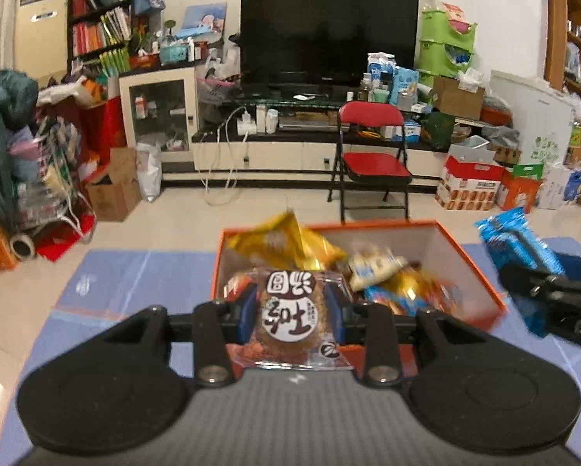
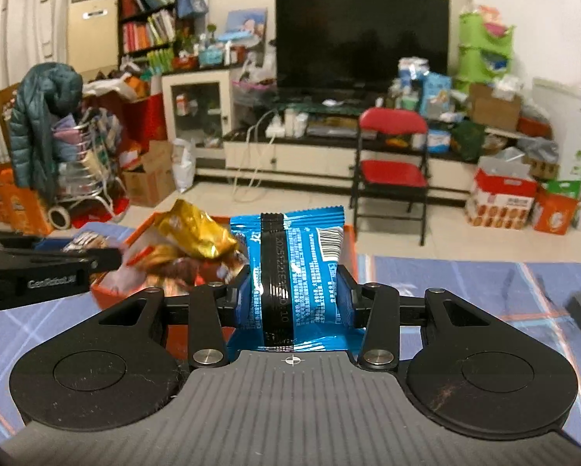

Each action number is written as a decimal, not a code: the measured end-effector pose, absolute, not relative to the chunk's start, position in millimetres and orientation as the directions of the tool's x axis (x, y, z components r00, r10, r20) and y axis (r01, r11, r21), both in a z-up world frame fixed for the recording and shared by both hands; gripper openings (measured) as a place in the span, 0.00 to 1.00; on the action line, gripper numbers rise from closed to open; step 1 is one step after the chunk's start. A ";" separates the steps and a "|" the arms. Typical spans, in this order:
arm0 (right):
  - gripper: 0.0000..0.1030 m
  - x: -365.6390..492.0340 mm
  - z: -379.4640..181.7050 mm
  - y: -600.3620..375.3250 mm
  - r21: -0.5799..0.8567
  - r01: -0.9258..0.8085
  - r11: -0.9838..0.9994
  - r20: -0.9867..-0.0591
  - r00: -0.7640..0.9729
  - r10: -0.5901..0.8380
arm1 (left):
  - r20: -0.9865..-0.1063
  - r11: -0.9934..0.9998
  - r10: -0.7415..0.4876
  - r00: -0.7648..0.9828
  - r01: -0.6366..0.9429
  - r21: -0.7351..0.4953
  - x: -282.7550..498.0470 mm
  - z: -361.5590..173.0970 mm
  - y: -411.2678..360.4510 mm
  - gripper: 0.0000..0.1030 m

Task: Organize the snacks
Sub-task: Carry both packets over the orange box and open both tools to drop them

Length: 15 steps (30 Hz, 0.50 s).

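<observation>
left gripper (image 1: 292, 316): fingers pinching a clear-wrapped brown cake (image 1: 290, 320) by its sides, above the near edge of the orange box (image 1: 480, 272).
right gripper (image 2: 293, 297): fingers pinching a blue packet (image 2: 298, 272), held upright beside the box's right edge.
orange box: open, on the blue mat (image 1: 135, 272); gold bags (image 1: 282, 242) and mixed wrappers heaped inside.
step in hand: likely two snacks picked out, both held clear of the heap.
next move: calls for a sorting spot on the mat; none marked.
writing: large chinese characters on the cake's round label; barcode and date stamp on the blue packet; maker's lettering on the left gripper's arm, too blurred to read.

brown cookie pack (image 1: 290, 316) and blue pack (image 2: 298, 279) held above orange box (image 1: 480, 268).
</observation>
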State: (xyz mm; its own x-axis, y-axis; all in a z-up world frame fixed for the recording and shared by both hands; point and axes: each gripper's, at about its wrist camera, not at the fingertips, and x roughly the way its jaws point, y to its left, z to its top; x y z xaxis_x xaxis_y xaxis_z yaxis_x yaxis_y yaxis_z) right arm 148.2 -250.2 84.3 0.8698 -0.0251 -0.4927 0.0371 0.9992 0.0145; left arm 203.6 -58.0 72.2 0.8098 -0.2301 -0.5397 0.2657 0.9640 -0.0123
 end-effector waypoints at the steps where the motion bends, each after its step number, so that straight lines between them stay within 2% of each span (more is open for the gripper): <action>1: 0.26 166.1 83.1 -251.8 0.025 0.035 0.999 -0.507 0.862 -0.017 | -0.546 0.967 -0.225 0.807 0.254 -0.023 217.5 71.5 -60.4 0.32; 5: 0.26 215.4 72.1 -251.5 0.006 0.035 0.999 -0.531 0.847 -0.026 | -0.574 0.976 -0.182 0.799 0.217 -0.007 266.7 54.9 -77.4 0.33; 7: 0.28 235.2 61.4 -251.8 0.000 0.036 0.999 -0.564 0.826 -0.029 | -0.599 0.980 -0.151 0.787 0.198 0.014 287.0 40.7 -85.3 0.38; 8: 0.29 241.0 56.6 -252.1 0.006 0.042 0.999 -0.578 0.816 -0.031 | -0.606 0.982 -0.139 0.783 0.189 0.019 291.3 35.5 -86.5 0.43; 9: 0.35 240.3 55.4 -254.4 0.013 0.055 0.998 -0.570 0.821 -0.038 | -0.607 0.983 -0.135 0.783 0.184 0.019 291.2 33.6 -86.5 0.55; 11: 0.48 228.3 61.0 -257.0 0.020 0.058 0.998 -0.526 0.850 -0.039 | -0.582 0.984 -0.135 0.802 0.177 0.016 281.6 36.5 -81.7 0.59; 12: 0.60 219.9 64.9 -255.5 0.014 0.059 0.998 -0.503 0.863 -0.044 | -0.576 0.984 -0.133 0.807 0.178 0.023 276.5 39.1 -79.8 0.61; 13: 0.65 212.1 69.4 -253.9 0.003 0.063 0.998 -0.485 0.873 -0.054 | -0.571 0.984 -0.129 0.810 0.177 0.030 268.9 43.3 -78.0 0.62; 15: 0.65 189.7 81.8 -255.3 0.008 0.067 0.998 -0.450 0.891 -0.057 | -0.563 0.986 -0.125 0.817 0.164 0.018 250.9 53.5 -69.5 0.66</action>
State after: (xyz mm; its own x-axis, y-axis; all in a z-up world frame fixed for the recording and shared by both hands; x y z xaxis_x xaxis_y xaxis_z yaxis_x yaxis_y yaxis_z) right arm 189.7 -255.3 81.8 0.8912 -0.0569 -0.4501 0.0675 0.9977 0.0076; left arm 250.9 -69.5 53.5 0.8168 -0.1252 -0.5632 0.1637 0.9864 0.0180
